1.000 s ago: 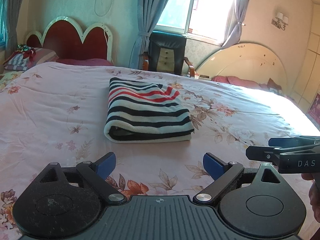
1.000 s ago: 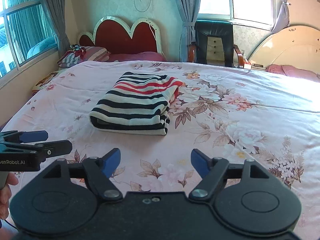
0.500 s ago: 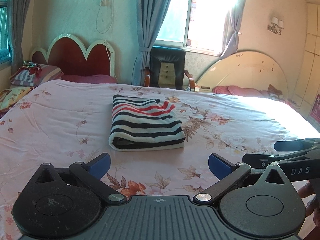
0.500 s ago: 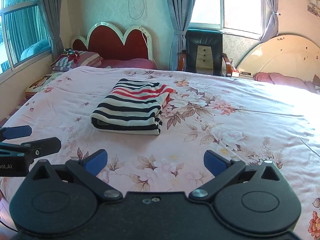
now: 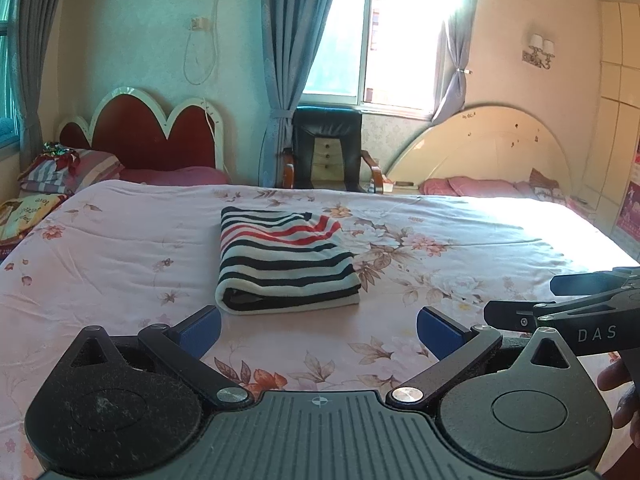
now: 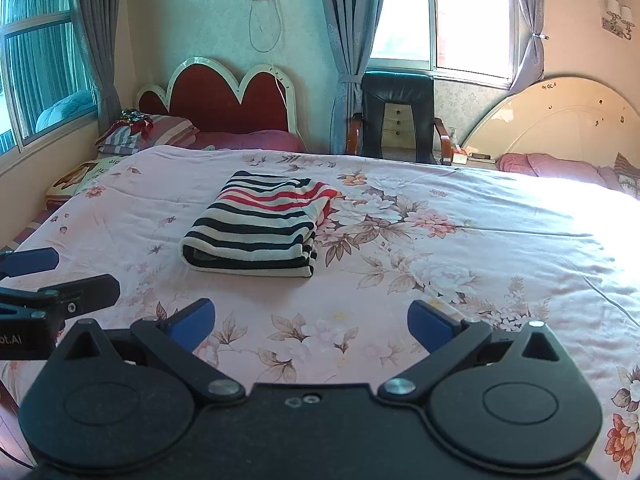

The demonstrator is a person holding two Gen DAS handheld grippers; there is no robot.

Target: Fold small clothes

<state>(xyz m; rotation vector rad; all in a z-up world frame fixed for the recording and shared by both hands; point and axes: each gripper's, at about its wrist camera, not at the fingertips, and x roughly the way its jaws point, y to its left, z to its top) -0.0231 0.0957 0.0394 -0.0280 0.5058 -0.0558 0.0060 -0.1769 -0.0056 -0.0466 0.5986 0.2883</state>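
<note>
A folded garment point(image 5: 286, 264) with black, white and red stripes lies flat on the pink floral bedspread point(image 5: 120, 248), and shows in the right wrist view as well point(image 6: 256, 228). My left gripper point(image 5: 319, 330) hovers over the bed in front of the garment, open, with nothing between its blue pads point(image 5: 202, 328). My right gripper point(image 6: 311, 325) stands beside it, also open and empty, a little right of the garment. Each gripper appears side-on at the edge of the other's view: the right gripper point(image 5: 520, 298) and the left gripper point(image 6: 86, 272).
The bedspread point(image 6: 440, 240) stretches wide to the right, in bright sunlight. Behind it stand a red headboard point(image 5: 152, 132), a black armchair point(image 5: 326, 148) under the window and a cream headboard point(image 5: 488, 148). Pillows point(image 5: 68, 168) lie far left. A person's hand point(image 5: 618, 384) shows at the right edge.
Both grippers have drawn back from the folded garment and risen a little, so it looks smaller and farther. Both pairs of jaws have spread wider.
</note>
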